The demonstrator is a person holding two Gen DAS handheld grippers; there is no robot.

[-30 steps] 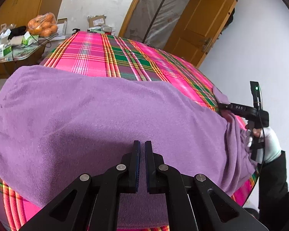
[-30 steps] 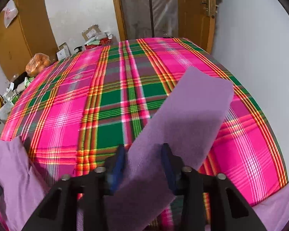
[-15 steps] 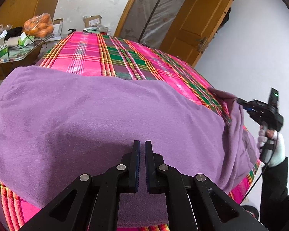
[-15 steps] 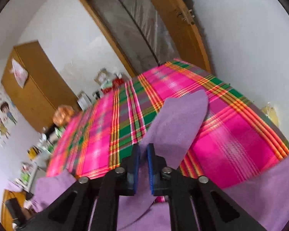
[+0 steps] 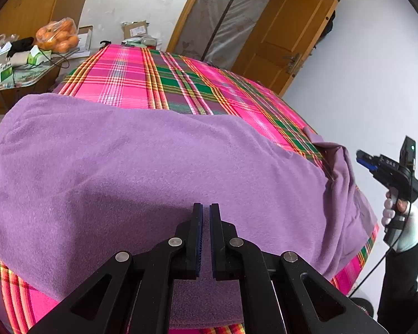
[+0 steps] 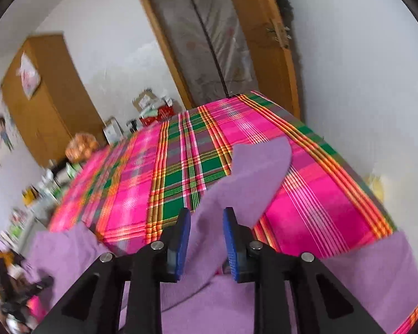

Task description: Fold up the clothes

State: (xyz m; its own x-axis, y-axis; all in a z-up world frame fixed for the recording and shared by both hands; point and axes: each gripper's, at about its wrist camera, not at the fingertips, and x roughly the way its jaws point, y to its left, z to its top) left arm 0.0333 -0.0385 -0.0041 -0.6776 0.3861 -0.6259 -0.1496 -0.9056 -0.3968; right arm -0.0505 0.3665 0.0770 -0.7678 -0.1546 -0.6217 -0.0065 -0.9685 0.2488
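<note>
Purple garment (image 5: 142,167) lies long-axis across the bed (image 5: 181,83); its sleeve (image 6: 250,178) runs straight ahead between the right gripper (image 6: 206,242), jaws opening. Left gripper (image 5: 206,239) narrow, nothing visibly held.

plaid bedcover (image 5: 158,83); bag of oranges (image 5: 58,36) on side table (image 5: 28,73); wooden door (image 5: 289,30); cardboard box (image 5: 135,29)

The left claw (image 5: 206,239) points down at a slant with its two fingers almost touching (only a thin gap shows). The right claw (image 6: 206,246) is opening, its blue pads (image 6: 182,246) apart. A white-gloved hand (image 5: 401,222) holds its handle.
</note>
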